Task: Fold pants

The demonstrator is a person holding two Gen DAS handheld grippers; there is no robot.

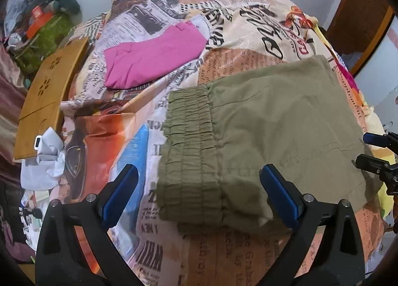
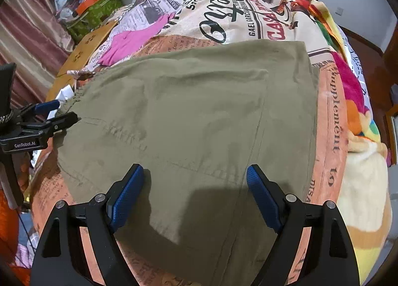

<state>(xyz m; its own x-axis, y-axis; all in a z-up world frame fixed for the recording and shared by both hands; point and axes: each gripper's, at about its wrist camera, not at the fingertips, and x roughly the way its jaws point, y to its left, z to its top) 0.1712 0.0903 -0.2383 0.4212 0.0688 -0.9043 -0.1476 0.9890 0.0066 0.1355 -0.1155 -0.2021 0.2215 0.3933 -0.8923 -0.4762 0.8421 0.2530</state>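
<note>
On the newsprint-patterned bedspread [image 1: 248,27] the olive pants [image 2: 189,112] lie folded flat, both the left gripper [image 1: 199,186] and right gripper [image 2: 195,186] spread wide and empty above them, so another fold likely needs fresh grasps on an edge

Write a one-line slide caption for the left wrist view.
Open left gripper poised over the elastic waistband of folded olive pants on a newsprint-patterned bedspread.

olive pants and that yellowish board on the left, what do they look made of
Olive pants: thin woven fabric, likely cotton, matte; it creases softly, shows stitched seams and a gathered elastic band. Board: looks like bamboo or light wood with a smooth finish; it is flat and rigid, honey-coloured, with petal-shaped cutouts.
</note>
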